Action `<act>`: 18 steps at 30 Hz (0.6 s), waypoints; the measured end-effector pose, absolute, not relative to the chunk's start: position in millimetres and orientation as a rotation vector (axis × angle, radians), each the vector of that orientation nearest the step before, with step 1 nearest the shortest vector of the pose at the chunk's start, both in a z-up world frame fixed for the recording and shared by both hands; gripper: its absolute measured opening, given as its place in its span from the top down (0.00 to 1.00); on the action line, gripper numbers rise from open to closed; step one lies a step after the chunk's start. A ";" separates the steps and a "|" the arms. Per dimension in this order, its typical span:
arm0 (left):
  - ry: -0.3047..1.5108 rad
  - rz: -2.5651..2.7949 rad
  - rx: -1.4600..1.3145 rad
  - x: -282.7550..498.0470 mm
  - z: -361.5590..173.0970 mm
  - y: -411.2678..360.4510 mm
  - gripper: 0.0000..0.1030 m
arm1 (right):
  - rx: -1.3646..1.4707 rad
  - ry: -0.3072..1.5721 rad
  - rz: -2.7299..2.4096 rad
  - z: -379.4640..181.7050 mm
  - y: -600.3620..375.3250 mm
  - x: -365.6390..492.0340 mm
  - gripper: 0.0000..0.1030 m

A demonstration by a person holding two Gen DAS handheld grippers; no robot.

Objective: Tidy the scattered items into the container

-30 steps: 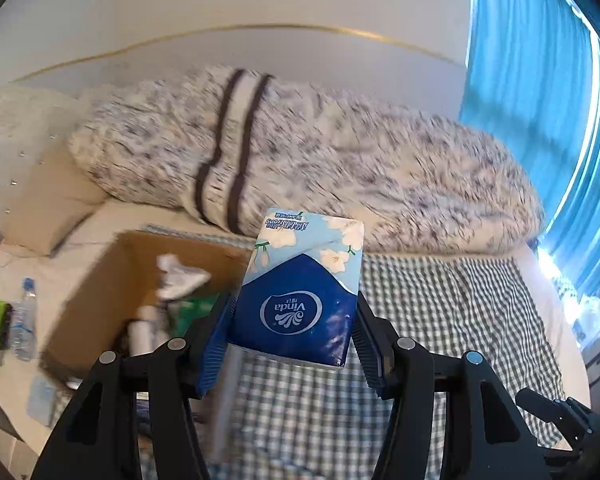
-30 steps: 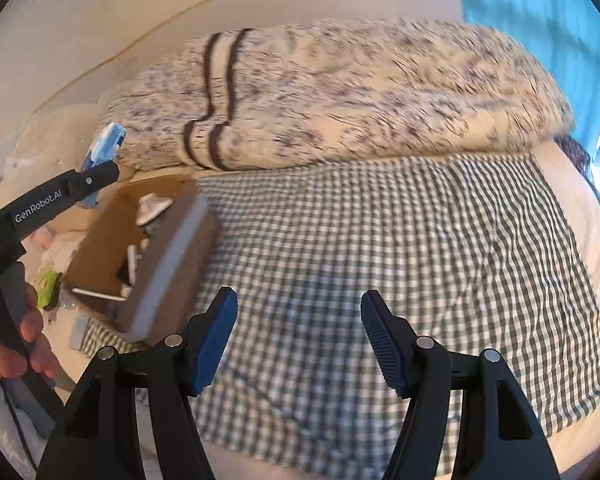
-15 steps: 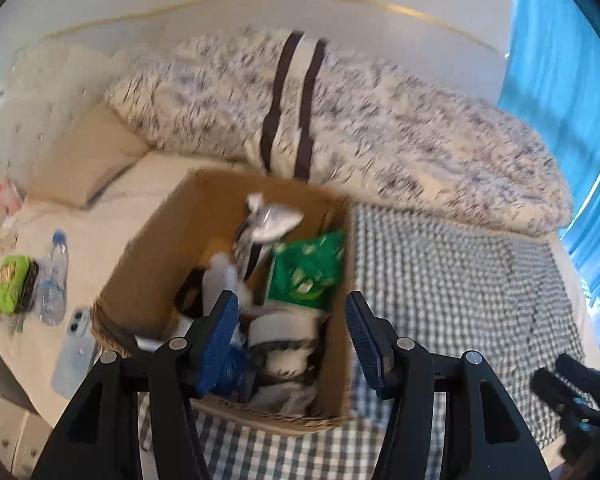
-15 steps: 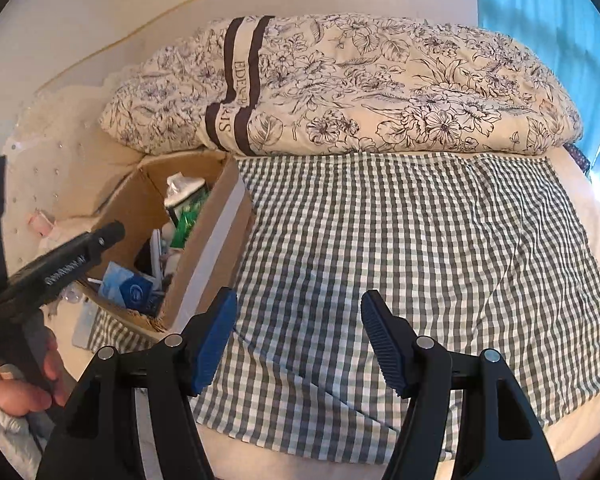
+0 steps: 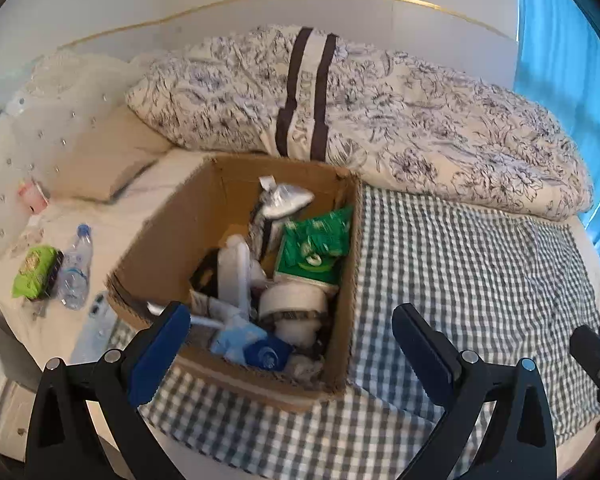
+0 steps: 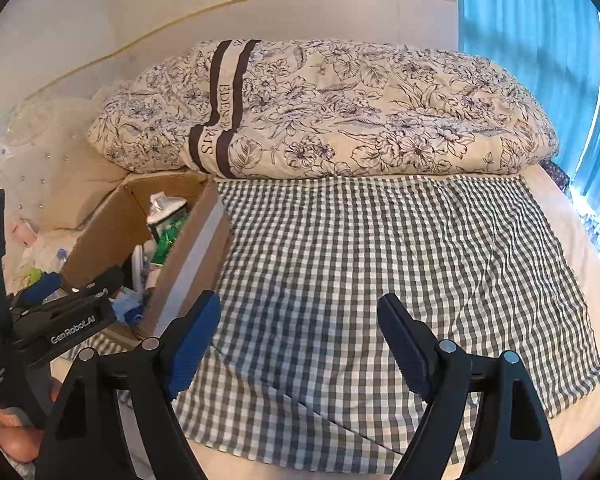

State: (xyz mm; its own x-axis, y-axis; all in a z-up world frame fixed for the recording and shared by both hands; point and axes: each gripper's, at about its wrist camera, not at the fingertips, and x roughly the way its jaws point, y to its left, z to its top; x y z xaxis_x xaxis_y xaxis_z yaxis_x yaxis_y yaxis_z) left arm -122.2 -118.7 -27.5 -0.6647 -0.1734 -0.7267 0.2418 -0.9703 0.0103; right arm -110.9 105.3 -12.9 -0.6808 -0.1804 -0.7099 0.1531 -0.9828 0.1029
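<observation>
L tongs (image 5: 290,344) spread wide, nothing held, poised over cardboard box (image 5: 346,280) at checked cloth's (image 5: 460,272) left edge. Tissue pack (image 5: 260,350) seen inside box, near corner. R tongs (image 6: 298,338) likewise wide, empty, over bare cloth.

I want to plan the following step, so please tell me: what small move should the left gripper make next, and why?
Probably lift the left gripper up and away from the cardboard box. Its jaws stand open and empty above the box, and the blue tissue pack already lies inside among the other items. The checked cloth shows nothing left to collect, and the right gripper is open and empty too.
</observation>
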 end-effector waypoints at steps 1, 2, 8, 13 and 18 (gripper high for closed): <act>0.131 -2.678 1.157 -120.8 -29.4 -117.2 0.00 | 1.165 -0.055 -2.723 -16.4 106.6 -110.8 0.22; 0.130 -2.681 1.159 -119.7 -30.6 -116.1 0.00 | 1.177 -0.061 -2.722 -20.2 108.0 -111.1 0.22; 0.125 -2.698 1.130 -113.3 -24.9 -115.3 0.00 | 1.217 -0.076 -2.715 -33.9 109.3 -110.7 0.22; 0.141 -2.701 1.107 -111.4 -20.7 -118.9 0.00 | 1.220 -0.064 -2.720 -34.2 107.6 -107.5 0.22; 0.138 -2.699 1.121 -111.5 -23.6 -117.7 0.00 | 1.222 -0.069 -2.726 -34.0 108.5 -106.1 0.22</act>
State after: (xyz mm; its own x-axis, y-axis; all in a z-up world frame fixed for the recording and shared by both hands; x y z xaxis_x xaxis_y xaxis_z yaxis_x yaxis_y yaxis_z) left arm -111.5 -117.7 -23.6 -0.6866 -0.1622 -0.7087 0.2335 -0.9723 -0.0038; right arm -106.1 108.5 -34.0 -0.6558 -0.1579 -0.7382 0.1205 -0.9872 0.1041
